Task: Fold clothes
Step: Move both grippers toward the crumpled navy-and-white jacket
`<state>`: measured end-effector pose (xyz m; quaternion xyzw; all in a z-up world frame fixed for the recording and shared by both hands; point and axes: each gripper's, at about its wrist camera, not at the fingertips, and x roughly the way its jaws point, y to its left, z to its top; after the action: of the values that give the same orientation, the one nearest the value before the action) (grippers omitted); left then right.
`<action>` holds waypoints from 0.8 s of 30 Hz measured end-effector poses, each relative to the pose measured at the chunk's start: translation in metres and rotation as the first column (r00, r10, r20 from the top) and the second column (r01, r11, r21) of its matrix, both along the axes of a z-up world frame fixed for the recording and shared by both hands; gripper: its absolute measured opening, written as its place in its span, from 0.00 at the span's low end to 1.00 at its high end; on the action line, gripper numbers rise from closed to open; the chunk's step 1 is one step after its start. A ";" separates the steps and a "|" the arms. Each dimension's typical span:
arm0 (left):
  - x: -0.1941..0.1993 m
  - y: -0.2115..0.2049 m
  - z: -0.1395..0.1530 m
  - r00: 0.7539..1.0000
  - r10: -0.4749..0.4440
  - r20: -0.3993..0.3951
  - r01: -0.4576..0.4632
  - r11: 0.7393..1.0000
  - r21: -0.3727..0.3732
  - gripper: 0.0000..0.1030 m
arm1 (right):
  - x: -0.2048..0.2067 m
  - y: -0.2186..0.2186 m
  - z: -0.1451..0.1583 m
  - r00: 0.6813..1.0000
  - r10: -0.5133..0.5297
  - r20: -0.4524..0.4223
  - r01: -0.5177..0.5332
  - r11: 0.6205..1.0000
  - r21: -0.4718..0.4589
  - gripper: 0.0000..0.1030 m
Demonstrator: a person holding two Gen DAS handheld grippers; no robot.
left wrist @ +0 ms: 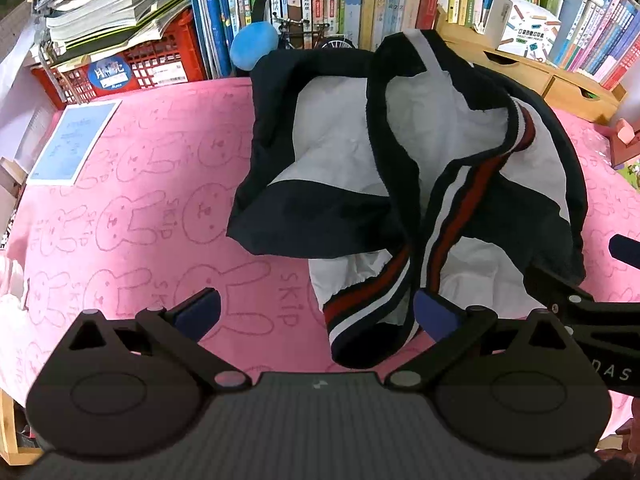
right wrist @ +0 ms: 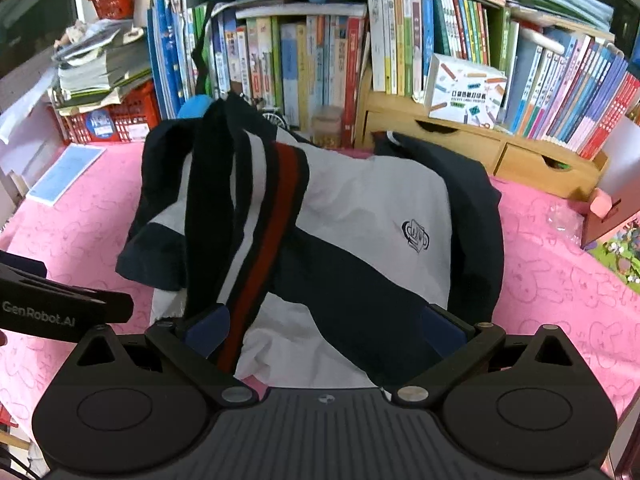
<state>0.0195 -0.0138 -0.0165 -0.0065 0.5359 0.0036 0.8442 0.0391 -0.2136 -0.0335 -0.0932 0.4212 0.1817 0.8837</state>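
Note:
A navy and white jacket (left wrist: 400, 168) with red, white and navy striped ribbing lies crumpled on the pink rabbit-print cloth (left wrist: 140, 208). My left gripper (left wrist: 318, 312) is open at the jacket's near edge, and the striped hem (left wrist: 360, 308) lies between its fingers, close to the right one. In the right wrist view the jacket (right wrist: 360, 216) shows a small chest emblem (right wrist: 416, 236), and a striped band (right wrist: 264, 240) runs down its front. My right gripper (right wrist: 326, 330) is open, its fingers straddling the near folds of fabric. The other gripper's body (right wrist: 48, 308) shows at the left.
Packed bookshelves (right wrist: 300, 60) line the back. A red crate (left wrist: 132, 68) with stacked papers stands back left, and a blue sheet (left wrist: 72, 140) lies on the cloth. A wooden drawer unit (right wrist: 500, 148) sits back right, with a white printer box (right wrist: 464, 92) on it. Bare pink cloth lies either side.

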 end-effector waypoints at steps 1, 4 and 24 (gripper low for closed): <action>0.000 0.000 0.000 1.000 0.000 -0.003 0.000 1.000 -0.001 1.00 | 0.000 0.000 0.000 1.000 -0.002 -0.001 0.002 1.000 -0.001 1.00; 0.000 0.001 -0.001 1.000 -0.002 -0.005 0.002 1.000 -0.006 1.00 | -0.001 0.000 -0.001 1.000 -0.008 0.001 0.008 1.000 -0.007 1.00; 0.001 0.000 -0.006 0.999 0.008 -0.034 -0.008 1.000 -0.015 1.00 | 0.003 0.004 -0.001 0.999 -0.004 -0.033 0.003 0.999 -0.041 1.00</action>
<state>0.0202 -0.0142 -0.0225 -0.0149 0.5500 0.0032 0.8350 0.0418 -0.2098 -0.0349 -0.1074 0.4397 0.1730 0.8748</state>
